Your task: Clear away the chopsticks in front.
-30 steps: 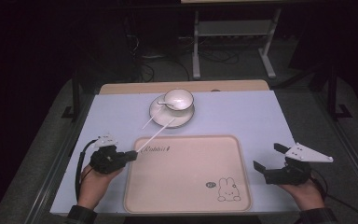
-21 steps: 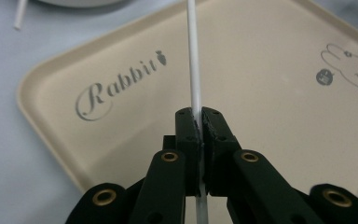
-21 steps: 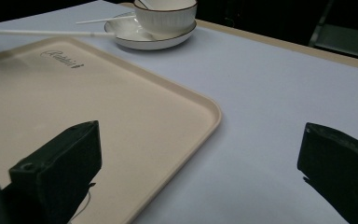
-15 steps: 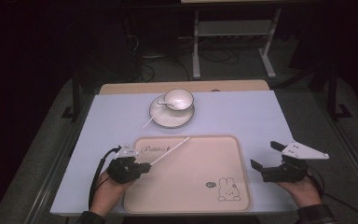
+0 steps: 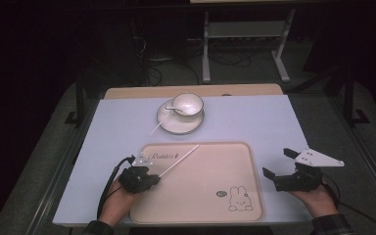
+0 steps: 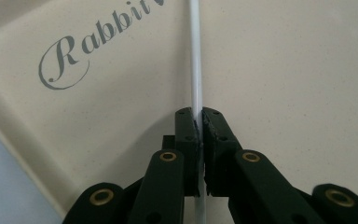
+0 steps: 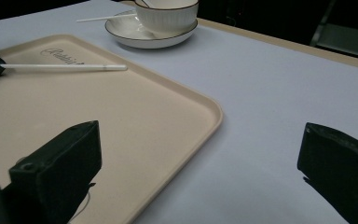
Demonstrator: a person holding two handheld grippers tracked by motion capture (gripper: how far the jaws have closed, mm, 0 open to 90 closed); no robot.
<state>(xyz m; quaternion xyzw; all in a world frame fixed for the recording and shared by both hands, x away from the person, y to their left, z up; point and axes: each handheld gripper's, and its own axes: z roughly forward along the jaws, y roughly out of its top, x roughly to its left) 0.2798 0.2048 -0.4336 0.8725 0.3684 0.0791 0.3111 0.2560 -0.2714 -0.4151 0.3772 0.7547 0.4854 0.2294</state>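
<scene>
The left hand-held gripper (image 5: 149, 179) clamps a thin, smooth white stick (image 5: 178, 161) between its black jaws, low over the near-left part of a matte beige tray (image 5: 210, 166) with rounded corners, a raised rim, grey "Rabbit" script and a small rabbit drawing. The right hand-held gripper (image 5: 280, 167) rests with its jaws spread wide and empty just beside the tray's right rim. Beyond the tray on the pale lilac surface (image 5: 254, 122), a ribbed white cup (image 5: 187, 104) sits on a dark-rimmed saucer (image 5: 178, 125), with a second white stick (image 5: 157, 125) leaning off it.
</scene>
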